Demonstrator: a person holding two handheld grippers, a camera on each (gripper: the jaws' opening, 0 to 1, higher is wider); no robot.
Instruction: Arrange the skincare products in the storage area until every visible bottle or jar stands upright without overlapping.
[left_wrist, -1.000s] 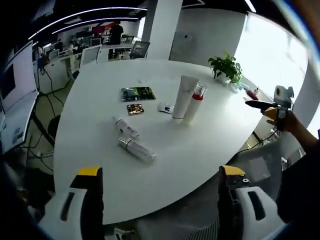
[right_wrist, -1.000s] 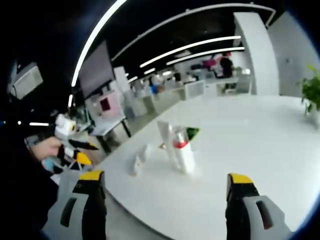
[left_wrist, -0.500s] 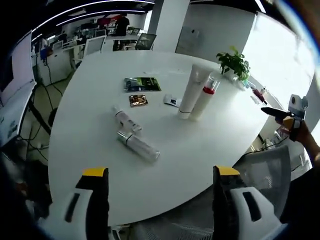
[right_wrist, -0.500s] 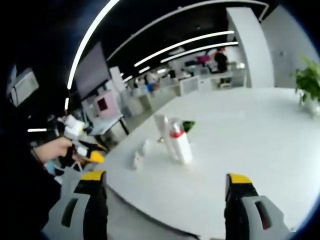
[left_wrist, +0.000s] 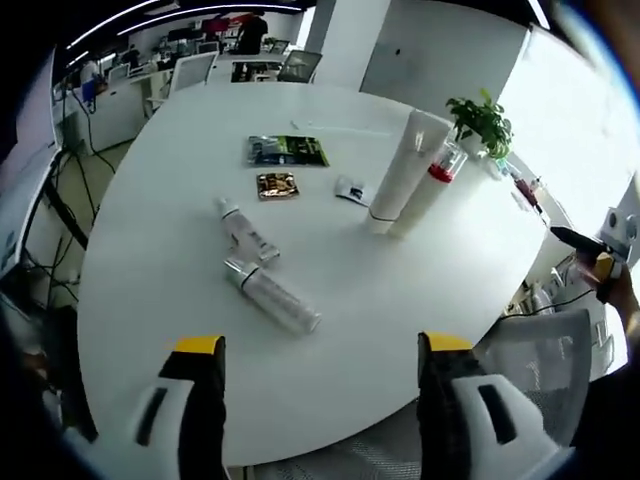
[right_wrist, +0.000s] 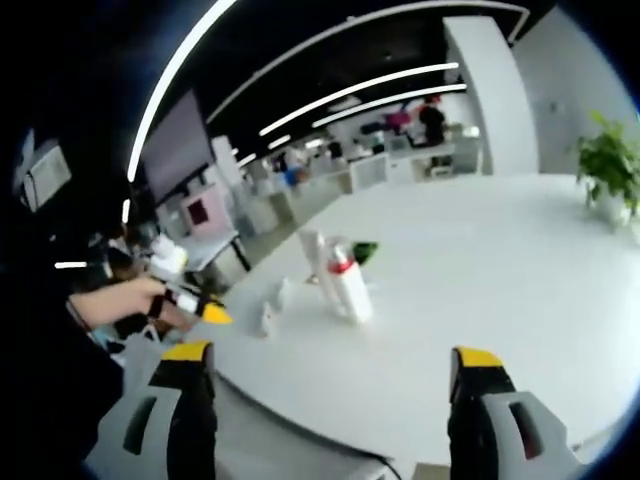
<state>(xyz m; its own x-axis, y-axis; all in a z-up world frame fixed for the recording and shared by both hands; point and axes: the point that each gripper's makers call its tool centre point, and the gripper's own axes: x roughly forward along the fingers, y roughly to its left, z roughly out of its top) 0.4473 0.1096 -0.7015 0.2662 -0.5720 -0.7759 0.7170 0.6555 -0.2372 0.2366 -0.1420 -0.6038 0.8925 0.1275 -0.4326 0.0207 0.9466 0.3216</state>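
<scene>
L tongs moved in closer over worktop, both tongs apart w/ nothing held; 2 bottles lying flat, prob next grab, tube upright

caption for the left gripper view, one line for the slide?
Open left tool hovers over a white table with two bottles lying flat and a tube and red-collared bottle standing.
</scene>
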